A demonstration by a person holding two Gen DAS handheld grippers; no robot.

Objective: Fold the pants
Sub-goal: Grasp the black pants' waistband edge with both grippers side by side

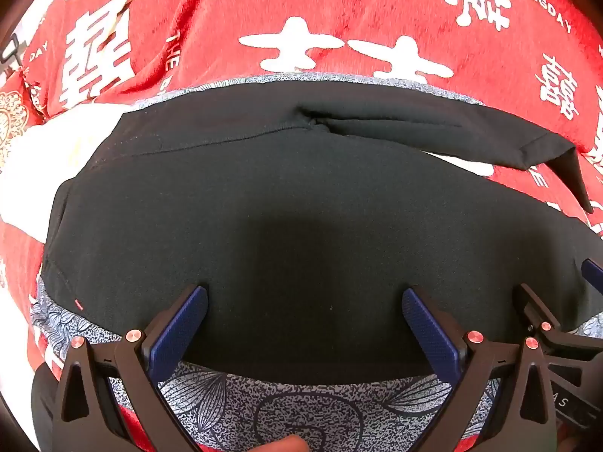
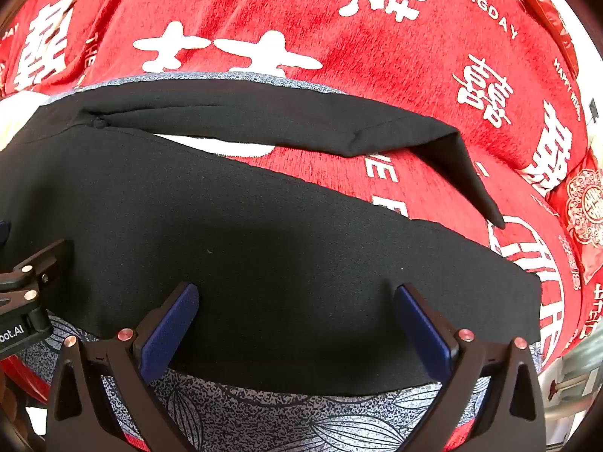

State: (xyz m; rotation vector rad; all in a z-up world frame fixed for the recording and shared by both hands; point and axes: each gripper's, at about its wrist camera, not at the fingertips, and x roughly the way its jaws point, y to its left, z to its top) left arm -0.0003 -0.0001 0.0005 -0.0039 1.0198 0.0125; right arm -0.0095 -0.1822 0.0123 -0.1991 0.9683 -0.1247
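Note:
Black pants (image 1: 286, 203) lie flat across a red blanket, waist end at the left, two legs running right. The far leg's hem (image 2: 471, 173) is turned down at an angle. The near leg (image 2: 301, 256) lies spread under both grippers. My left gripper (image 1: 305, 301) is open, blue pads wide apart just above the near edge of the pants, holding nothing. My right gripper (image 2: 296, 297) is open the same way over the near leg, further right. The right gripper shows at the right edge of the left wrist view (image 1: 546, 324); the left gripper shows at the left edge of the right wrist view (image 2: 26, 282).
A red blanket with white characters (image 1: 339, 7) covers the surface. A blue-and-white floral cloth (image 1: 294, 410) lies under the pants along the near edge and shows as a thin strip at the far edge (image 2: 264, 77). A red embroidered cushion (image 2: 588, 207) is at the right.

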